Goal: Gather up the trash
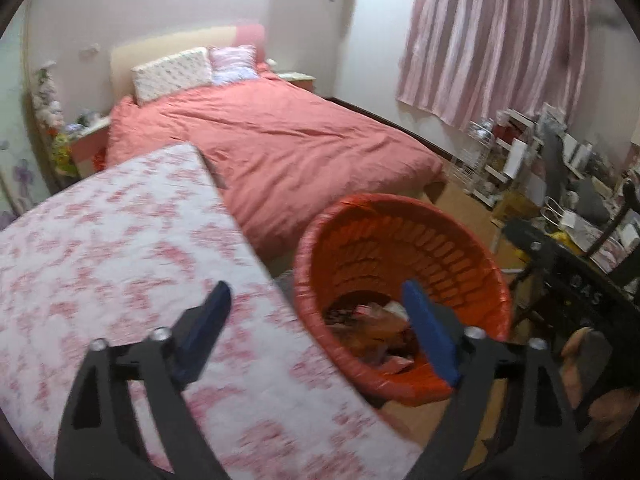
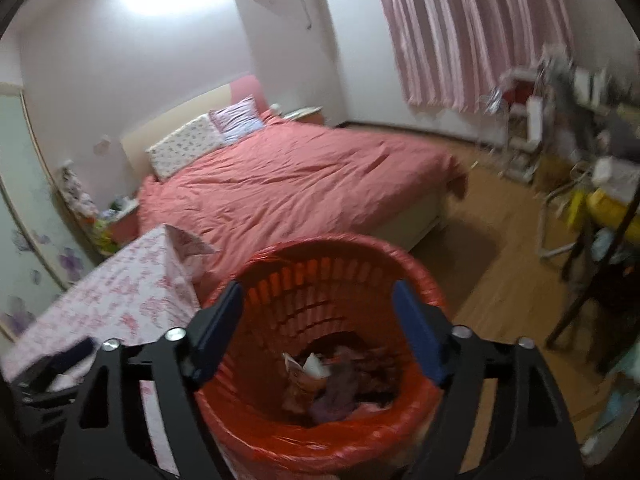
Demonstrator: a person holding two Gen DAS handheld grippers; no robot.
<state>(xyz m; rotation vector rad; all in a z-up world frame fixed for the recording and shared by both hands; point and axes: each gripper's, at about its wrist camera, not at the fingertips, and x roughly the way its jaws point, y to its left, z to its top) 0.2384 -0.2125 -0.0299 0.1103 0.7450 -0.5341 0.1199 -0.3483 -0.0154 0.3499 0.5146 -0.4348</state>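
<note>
Both claws stand wide open w/ nothing between the pads: left gripper (image 1: pixel 316 322) hangs over the edge of the table (image 1: pixel 120 248), its right pad over the bin's mouth; right gripper (image 2: pixel 318 322) hangs directly above the orange bin (image 2: pixel 320 440), jaws straddling the opening. Trash (image 2: pixel 320 384) lies at the bottom of the bin: crumpled wrappers, paper and a purplish soft piece, as far as blur allows. Handling, est.: light, soft, crushable, not fragile; film wrappers probably slippery, so pinch a crumpled fold or thick wad, not a flat face. The bin is a slotted plastic basket lined w/ a red bag; likely light, easy to tip, bag rim loose, so avoid snagging the liner w/ a pad. No loose trash visible on the floral tablecloth in either view. Surroundings: table just beside the bin on the left, bed (image 1: pixel 280 148) w/ pink cover behind, cluttered shelves (image 1: pixel 520 152) and chair legs well apart on the right. Obstructions: table edge crowds the left claw; bin wall limits reach inside.
</note>
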